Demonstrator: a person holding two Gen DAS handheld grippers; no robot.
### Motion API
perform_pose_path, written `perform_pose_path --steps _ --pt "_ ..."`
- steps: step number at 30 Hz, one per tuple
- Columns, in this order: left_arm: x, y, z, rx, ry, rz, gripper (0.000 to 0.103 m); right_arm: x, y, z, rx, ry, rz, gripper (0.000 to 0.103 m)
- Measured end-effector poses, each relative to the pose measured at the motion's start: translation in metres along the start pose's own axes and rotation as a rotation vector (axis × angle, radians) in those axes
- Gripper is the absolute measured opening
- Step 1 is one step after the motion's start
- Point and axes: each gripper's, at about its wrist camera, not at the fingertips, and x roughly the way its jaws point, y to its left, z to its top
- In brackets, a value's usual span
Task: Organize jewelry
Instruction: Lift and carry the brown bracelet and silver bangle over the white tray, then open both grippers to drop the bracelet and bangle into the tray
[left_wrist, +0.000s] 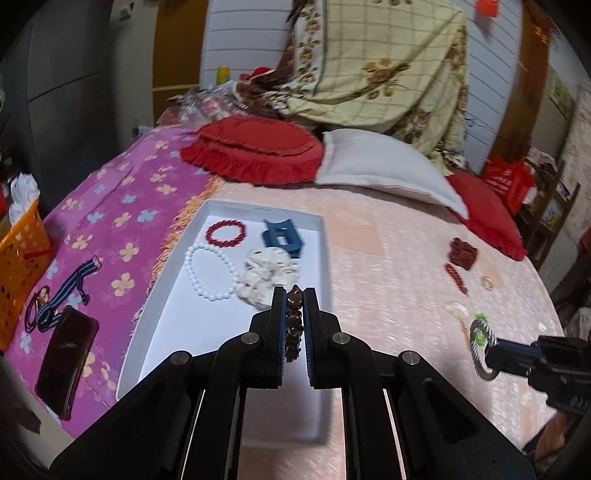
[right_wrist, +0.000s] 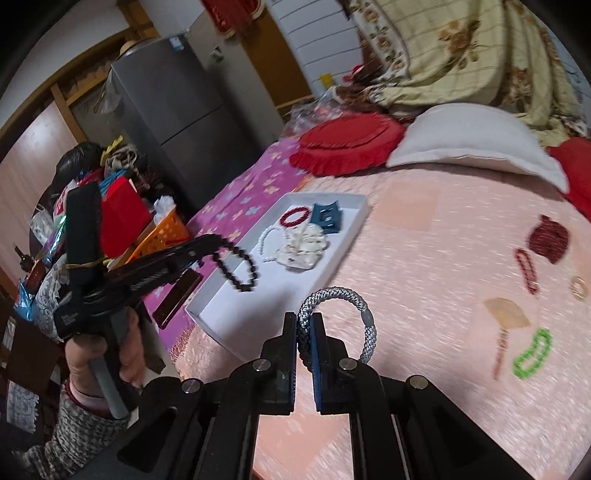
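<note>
Left claw (left_wrist: 294, 295) is pinching a dark bead bracelet (left_wrist: 294, 325) above the white tray (left_wrist: 236, 417), right claw (right_wrist: 304, 317) is gripping a grey cord bracelet (right_wrist: 343, 295) short of the tray: both are risking slipping loose onto the bed (left_wrist: 388, 302).

Glossy dark-brown beads (left_wrist: 294, 325) pinched between matt black plastic fingers (left_wrist: 277, 332); grey-and-white braided cord bracelet (right_wrist: 341, 321), rough-woven, with a smooth grey sleeve; smooth matt white tray (left_wrist: 173, 295); shiny white pearl-like beads (left_wrist: 210, 271); soft crumpled cloth scrunchie (left_wrist: 264, 275); matt blue plastic clip (left_wrist: 282, 238); textured pink bedspread (left_wrist: 388, 295); glossy black phone (left_wrist: 66, 360)
</note>
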Motion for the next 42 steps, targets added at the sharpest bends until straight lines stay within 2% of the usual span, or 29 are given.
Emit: perform_pose_path --steps 8,12,18,23,27,33,42 --pt "0.055 0.052 -0.003 -0.102 0.069 0.034 0.007 0.075 0.02 0.033 -0.015 0.086 0.038 0.006" --pt "0.075 0.079 -0.008 -0.146 0.089 0.079 0.007 0.114 0.036 0.045 -0.045 0.132 0.045 0.006" --pt "0.096 0.109 -0.011 -0.188 0.102 0.134 0.007 0.181 0.058 0.047 -0.121 0.226 0.021 0.006" --pt "0.113 0.12 -0.008 -0.223 0.124 0.109 0.007 0.223 0.06 0.04 -0.166 0.291 -0.023 0.006" --pt "0.114 0.118 -0.003 -0.237 0.118 0.097 0.007 0.238 0.053 0.041 -0.149 0.305 -0.03 0.006" --pt "0.118 0.119 -0.004 -0.253 0.134 0.134 0.007 0.254 0.051 0.042 -0.134 0.318 -0.038 0.006" --pt "0.107 0.123 -0.005 -0.292 0.102 0.095 0.008 0.264 0.05 0.05 -0.139 0.304 -0.067 0.006"
